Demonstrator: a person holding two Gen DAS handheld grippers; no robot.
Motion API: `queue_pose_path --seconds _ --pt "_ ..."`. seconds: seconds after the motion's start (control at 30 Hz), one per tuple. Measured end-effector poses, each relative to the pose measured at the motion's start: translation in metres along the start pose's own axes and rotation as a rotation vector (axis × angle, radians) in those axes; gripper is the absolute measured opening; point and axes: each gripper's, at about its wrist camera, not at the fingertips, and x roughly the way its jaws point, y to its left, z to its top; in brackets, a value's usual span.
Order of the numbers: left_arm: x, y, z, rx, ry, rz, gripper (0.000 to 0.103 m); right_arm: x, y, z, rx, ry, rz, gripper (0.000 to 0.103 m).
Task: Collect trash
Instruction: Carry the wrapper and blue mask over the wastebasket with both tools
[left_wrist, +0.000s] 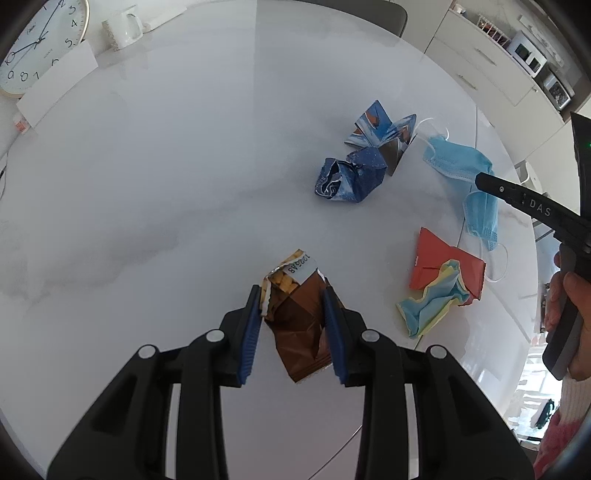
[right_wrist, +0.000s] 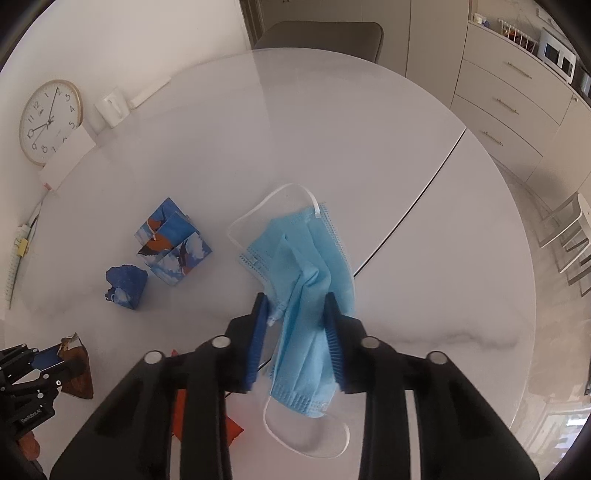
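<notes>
left hand-held gripper (left_wrist: 293, 325) straddles brown wrapper (left_wrist: 299, 328), right one (right_wrist: 297, 339) blue mask (right_wrist: 310, 295); both lie lengthwise along the fingers.

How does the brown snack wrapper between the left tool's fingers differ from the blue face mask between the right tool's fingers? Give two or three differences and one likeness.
The brown snack wrapper is stiff, creased foil, torn open at its far end; the blue face mask is soft pleated fabric with white ear loops. The wrapper is brown with printed code; the mask is plain light blue. Both lie on the white table, each straddled by a tool: left tool, right tool.
</notes>
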Motion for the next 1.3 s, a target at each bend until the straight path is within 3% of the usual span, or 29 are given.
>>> queue_pose_path --seconds 0.33,0.63,0.83,1.03,1.3 --pt "-0.034 -0.001 -0.015 0.012 -0.017 -0.019 0.032 -0.043 -0.01 -0.002 0.043 -0.085 0.025 0.022" --pt "-0.069 -0.02 -0.044 0.099 -0.042 -0.081 0.033 -0.115 -0.01 -0.048 0.075 -0.153 -0.002 0.022" --pt "-0.095 -0.037 -0.079 0.226 -0.057 -0.141 0.033 -0.17 0.003 -0.11 0.128 -0.189 -0.039 0.022" --pt "-0.123 -0.059 -0.128 0.402 -0.047 -0.21 0.033 -0.216 0.022 -0.196 0.245 -0.203 -0.098 0.022" --pt "-0.132 -0.105 -0.202 0.625 0.048 -0.371 0.033 -0.275 0.04 -0.321 0.43 -0.199 -0.212 0.022"
